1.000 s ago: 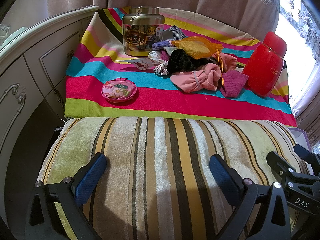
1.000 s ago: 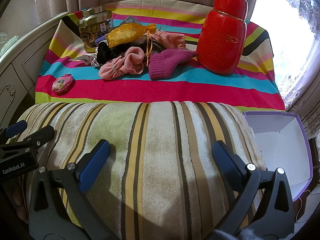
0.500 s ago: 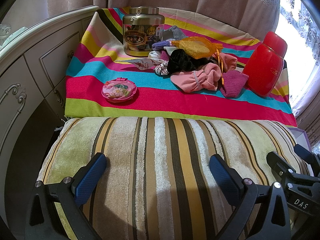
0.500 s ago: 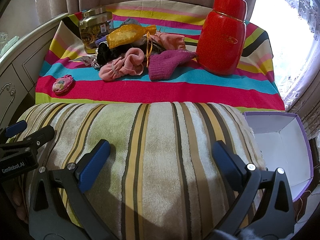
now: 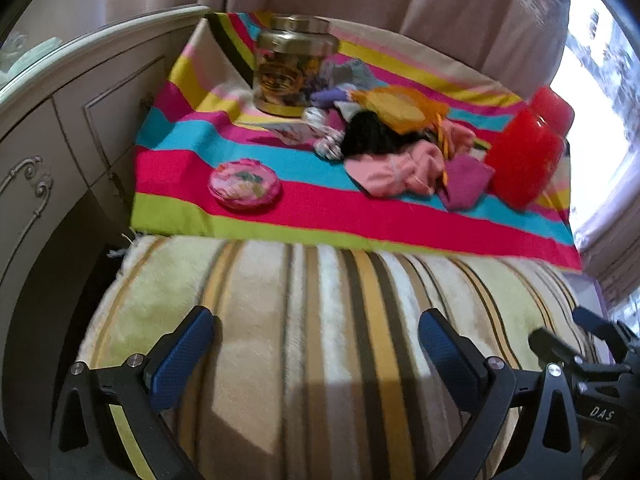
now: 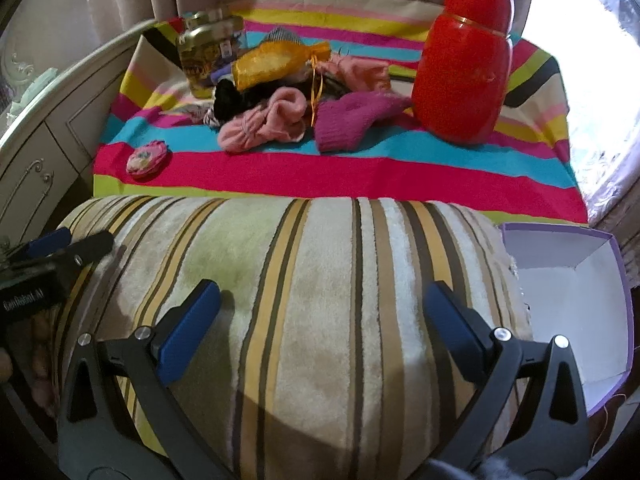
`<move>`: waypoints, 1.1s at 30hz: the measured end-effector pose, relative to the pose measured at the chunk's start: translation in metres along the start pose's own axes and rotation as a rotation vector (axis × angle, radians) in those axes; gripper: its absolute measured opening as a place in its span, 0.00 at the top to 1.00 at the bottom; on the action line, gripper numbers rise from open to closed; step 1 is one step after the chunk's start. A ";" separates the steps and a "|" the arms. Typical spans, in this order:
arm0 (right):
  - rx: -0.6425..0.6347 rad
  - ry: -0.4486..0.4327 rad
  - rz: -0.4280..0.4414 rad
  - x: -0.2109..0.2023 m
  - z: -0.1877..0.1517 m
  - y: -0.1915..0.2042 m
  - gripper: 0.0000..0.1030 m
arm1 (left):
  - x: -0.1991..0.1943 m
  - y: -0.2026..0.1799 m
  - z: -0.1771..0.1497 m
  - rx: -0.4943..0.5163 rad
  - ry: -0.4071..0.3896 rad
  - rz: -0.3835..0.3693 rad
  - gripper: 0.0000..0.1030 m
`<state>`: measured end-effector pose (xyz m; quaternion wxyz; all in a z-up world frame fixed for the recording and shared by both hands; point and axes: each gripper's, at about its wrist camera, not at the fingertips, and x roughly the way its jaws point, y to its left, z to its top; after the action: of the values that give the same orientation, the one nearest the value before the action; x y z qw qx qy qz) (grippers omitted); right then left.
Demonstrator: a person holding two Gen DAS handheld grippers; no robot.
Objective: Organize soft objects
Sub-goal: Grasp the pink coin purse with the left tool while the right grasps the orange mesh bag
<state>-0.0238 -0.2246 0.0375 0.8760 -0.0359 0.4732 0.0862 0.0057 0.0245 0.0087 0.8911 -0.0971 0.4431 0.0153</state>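
Left wrist view: my left gripper (image 5: 316, 348) hangs with its blue-padded fingers spread wide and nothing between them, over a plush cushion striped in cream, yellow and brown (image 5: 320, 320). The cushion fills the foreground and lies between me and the bench covered with a bright multicolour striped cloth (image 5: 340, 216). On the cloth a round pink floral fabric pouch (image 5: 245, 189) lies by itself near the front left. Behind it is the heap of soft things: a pale pink knitted sock (image 5: 396, 174), a magenta knitted sock (image 5: 466, 186), a black fuzzy item (image 5: 370, 136) and an orange mesh bag (image 5: 400, 108) on top. A gold-lidded glass jar (image 5: 292, 68) stands touching the heap's back left; a glossy red lidded canister (image 5: 528, 152) stands just beside its right. A cream carved cabinet (image 5: 60, 128) runs along the left. The frame is somewhat blurred.

Right wrist view: my right gripper (image 6: 322, 316) is likewise wide apart and empty above the same cushion (image 6: 320, 280). An open white cardboard box with lilac edges (image 6: 568, 292) sits at the cushion's right end. The left gripper's tip shows at the far left edge.
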 end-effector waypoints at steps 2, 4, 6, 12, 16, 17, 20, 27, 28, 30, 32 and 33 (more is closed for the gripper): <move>-0.032 0.009 0.011 0.003 0.004 0.002 0.00 | 0.002 0.009 0.011 -0.034 -0.013 0.013 0.00; -0.064 0.015 0.024 0.006 0.009 0.006 0.00 | 0.007 0.018 0.023 -0.060 -0.019 0.030 0.00; -0.117 0.022 0.027 0.010 0.015 0.011 0.00 | 0.016 0.028 0.039 -0.079 -0.021 0.058 0.00; -0.124 0.013 0.047 0.021 0.042 0.008 0.00 | 0.068 0.055 0.083 -0.153 0.063 0.070 0.01; -0.167 0.005 0.072 0.029 0.065 0.016 0.00 | 0.095 0.055 0.098 -0.134 0.106 0.101 0.03; -0.180 -0.003 0.075 0.032 0.070 0.018 0.00 | 0.103 0.055 0.101 -0.134 0.118 0.119 0.05; -0.188 -0.026 0.084 0.041 0.090 0.022 0.00 | 0.119 0.057 0.105 -0.126 0.155 0.144 0.09; -0.131 -0.055 0.090 0.070 0.139 0.024 0.00 | 0.140 0.054 0.104 -0.090 0.200 0.158 0.27; -0.103 -0.055 0.104 0.076 0.148 0.024 0.00 | 0.140 0.053 0.104 -0.080 0.195 0.162 0.27; -0.064 -0.066 0.123 0.082 0.159 0.024 0.00 | 0.138 0.050 0.102 -0.062 0.179 0.168 0.28; -0.024 -0.069 0.129 0.090 0.173 0.028 0.00 | 0.135 0.046 0.098 -0.048 0.160 0.173 0.29; -0.014 -0.073 0.130 0.094 0.179 0.031 0.00 | 0.135 0.045 0.098 -0.043 0.152 0.173 0.29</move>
<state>0.1680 -0.1578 0.0582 0.8850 -0.0079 0.4416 0.1474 0.1598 0.0794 -0.0479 0.8480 -0.0783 0.5157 0.0944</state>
